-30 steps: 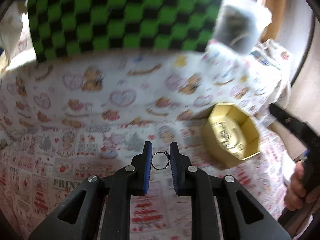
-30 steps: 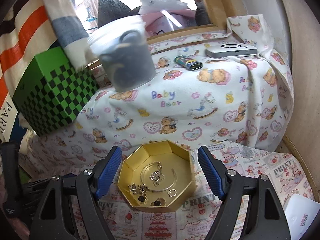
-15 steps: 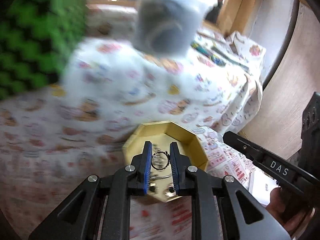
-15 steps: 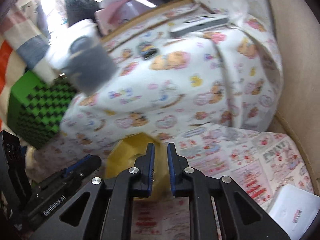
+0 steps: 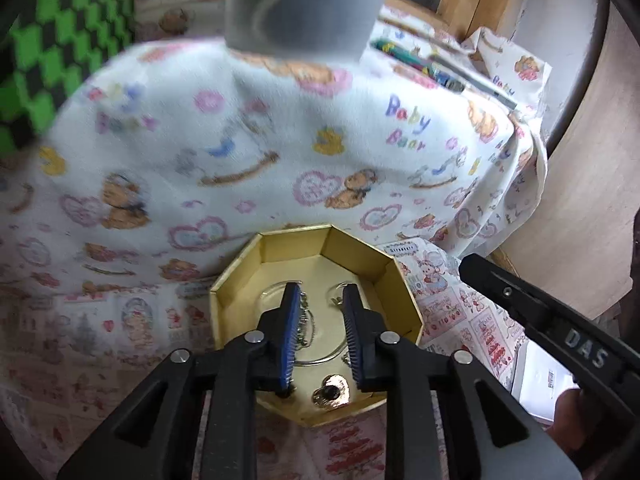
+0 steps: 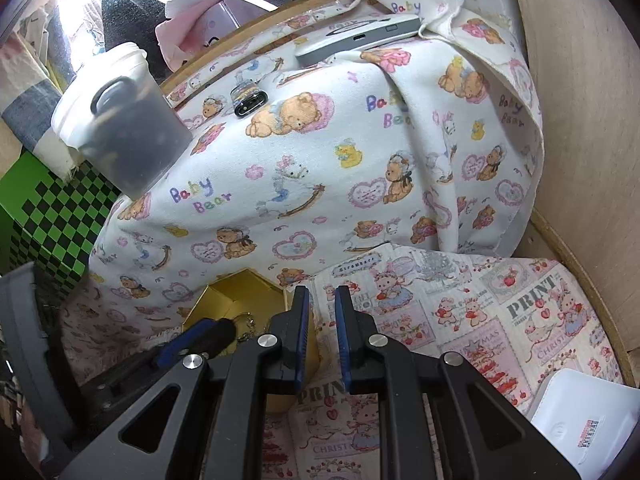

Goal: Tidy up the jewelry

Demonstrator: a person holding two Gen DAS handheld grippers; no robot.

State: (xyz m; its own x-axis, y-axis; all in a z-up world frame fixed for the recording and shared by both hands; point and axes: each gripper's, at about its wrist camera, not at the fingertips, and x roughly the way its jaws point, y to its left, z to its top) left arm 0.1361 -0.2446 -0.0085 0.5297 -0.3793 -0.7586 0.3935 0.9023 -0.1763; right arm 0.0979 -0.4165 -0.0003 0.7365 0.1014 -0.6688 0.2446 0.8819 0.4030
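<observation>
A gold octagonal box (image 5: 396, 280) lies on the printed cloth and holds several pieces of jewelry: a thin bangle (image 5: 324, 354), a chain (image 5: 306, 320) and a heart-shaped piece (image 5: 331, 391). My left gripper (image 5: 319, 300) hangs right over the box, its jaws slightly apart with nothing between them. My right gripper (image 6: 321, 304) is nearly shut and empty, just right of the box (image 6: 240, 286) over the cloth. The left gripper's blue finger (image 6: 200, 338) shows in the right wrist view above the box.
A cushion under a baby-bear cloth (image 6: 320, 160) rises behind the box. On it lie a grey cup (image 6: 128, 136), a lighter (image 6: 250, 100) and a flat grey device (image 6: 360, 38). A green checkered box (image 6: 48, 220) stands left. White paper (image 6: 580, 424) lies at right.
My left gripper carried a small ring over the gold box and opened; the ring is gone from its jaws. My right gripper closed from wide open and shifted right of the box.
</observation>
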